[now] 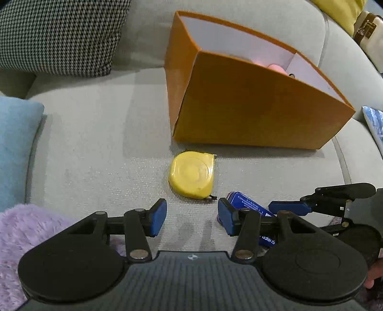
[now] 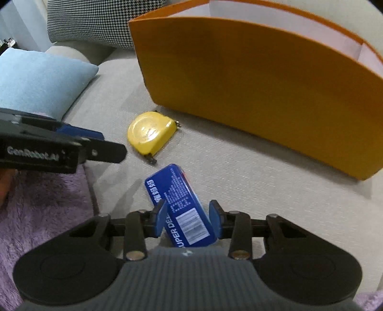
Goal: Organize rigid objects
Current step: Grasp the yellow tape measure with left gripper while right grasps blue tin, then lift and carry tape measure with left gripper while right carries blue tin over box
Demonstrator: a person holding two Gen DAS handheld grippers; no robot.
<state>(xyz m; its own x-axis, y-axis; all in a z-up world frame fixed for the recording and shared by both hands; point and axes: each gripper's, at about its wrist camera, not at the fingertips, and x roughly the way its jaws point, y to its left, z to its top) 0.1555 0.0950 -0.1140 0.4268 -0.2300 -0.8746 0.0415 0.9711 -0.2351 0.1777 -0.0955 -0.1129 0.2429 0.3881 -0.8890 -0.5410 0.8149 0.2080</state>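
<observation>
A yellow tape measure (image 1: 191,177) (image 2: 148,132) lies flat on the grey sofa seat (image 1: 95,143), just in front of an open orange box (image 1: 239,107) (image 2: 263,83). Something pink (image 1: 275,67) shows inside the box. My left gripper (image 1: 191,213) hovers open just short of the tape measure, nothing between its pads. A blue tin (image 2: 174,191) (image 1: 246,203) with white print lies to the right of the tape measure. My right gripper (image 2: 188,217) straddles the tin's near end, and its pads look pressed against both long sides.
A houndstooth cushion (image 1: 59,36) leans at the back left. On the left sits a light blue cushion (image 2: 40,81), with a lilac fluffy blanket (image 2: 43,215) in front of it. Behind the box are a yellow cushion (image 1: 340,12) and a bag (image 1: 368,31).
</observation>
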